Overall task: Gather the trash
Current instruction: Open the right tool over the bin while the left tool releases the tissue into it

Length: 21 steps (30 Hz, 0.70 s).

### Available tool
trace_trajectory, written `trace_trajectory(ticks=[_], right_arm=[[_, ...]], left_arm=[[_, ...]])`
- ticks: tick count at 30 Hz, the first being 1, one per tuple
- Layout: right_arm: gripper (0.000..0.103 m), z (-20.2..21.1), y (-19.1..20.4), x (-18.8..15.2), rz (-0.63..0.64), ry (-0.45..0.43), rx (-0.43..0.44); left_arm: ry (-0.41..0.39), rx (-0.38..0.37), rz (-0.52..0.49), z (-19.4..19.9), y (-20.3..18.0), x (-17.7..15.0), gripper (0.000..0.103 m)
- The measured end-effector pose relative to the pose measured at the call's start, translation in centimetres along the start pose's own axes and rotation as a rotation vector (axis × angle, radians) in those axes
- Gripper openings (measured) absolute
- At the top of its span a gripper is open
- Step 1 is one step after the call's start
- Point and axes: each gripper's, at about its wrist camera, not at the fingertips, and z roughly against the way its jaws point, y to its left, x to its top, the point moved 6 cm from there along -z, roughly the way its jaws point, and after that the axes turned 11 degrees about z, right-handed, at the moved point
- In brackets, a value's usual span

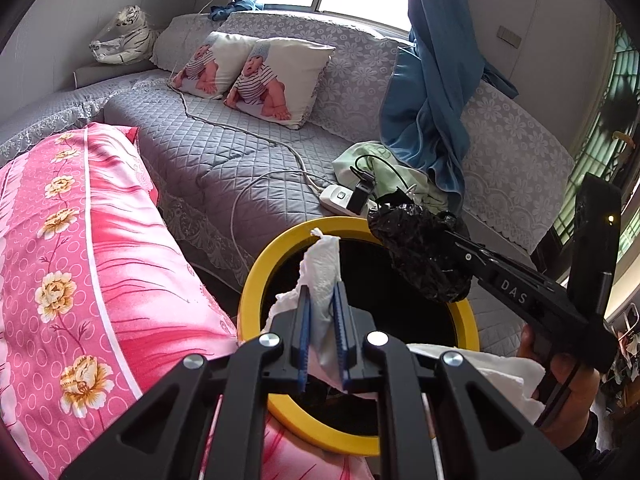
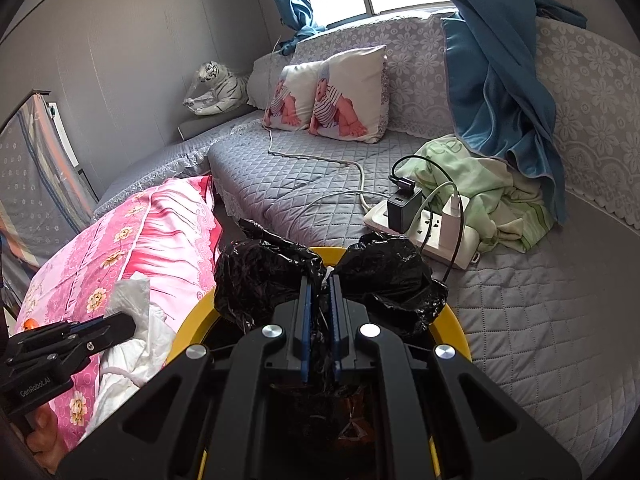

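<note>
left gripper [image 1: 322, 300]: closed on a crumpled white tissue [image 1: 322, 268], which sticks up between the blue pads over the near-left part of the bin's rim.
right gripper [image 2: 320, 294]: clamped on a crumpled black plastic bag [image 2: 384, 276], which bulges out on both sides of the jaws above the bin's far rim.
bin [image 1: 256, 280]: round, yellow rim, dark inside, standing just beside the front edge of the grey quilted sofa bed [image 1: 224, 152].
pink floral bedding [image 1: 80, 248]: left of the bin, touching its rim.
power strip [image 2: 424, 232]: white, on the sofa bed near its front edge, with a black charger [image 2: 402, 206] plugged in.
green cloth [image 2: 480, 188]: crumpled behind the power strip.
baby-print cushions [image 1: 256, 76]: against the backrest.
</note>
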Motion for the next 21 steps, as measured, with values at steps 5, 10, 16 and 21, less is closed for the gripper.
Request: trace_trajectory(ticks=[5, 10, 16, 21], right_arm=[[0.009, -0.1, -0.5, 0.0, -0.012, 0.005, -0.008], [0.011, 0.1, -0.8, 0.1, -0.021, -0.001, -0.009], [0.042, 0.0, -1.7, 0.0, -0.054, -0.001, -0.038], [0.042, 0.7, -2.3, 0.0, -0.073, -0.010, -0.052]], left_arm=[[0.017, -0.010, 0.016, -0.4, 0.1, 0.0, 0.012], [0.018, -0.003, 0.038, -0.4, 0.6, 0.1, 0.030], [-0.009, 0.016, 0.072, 0.3, 1.4, 0.4, 0.046], [-0.076, 0.046, 0.121, 2.5, 2.5, 1.4, 0.051]])
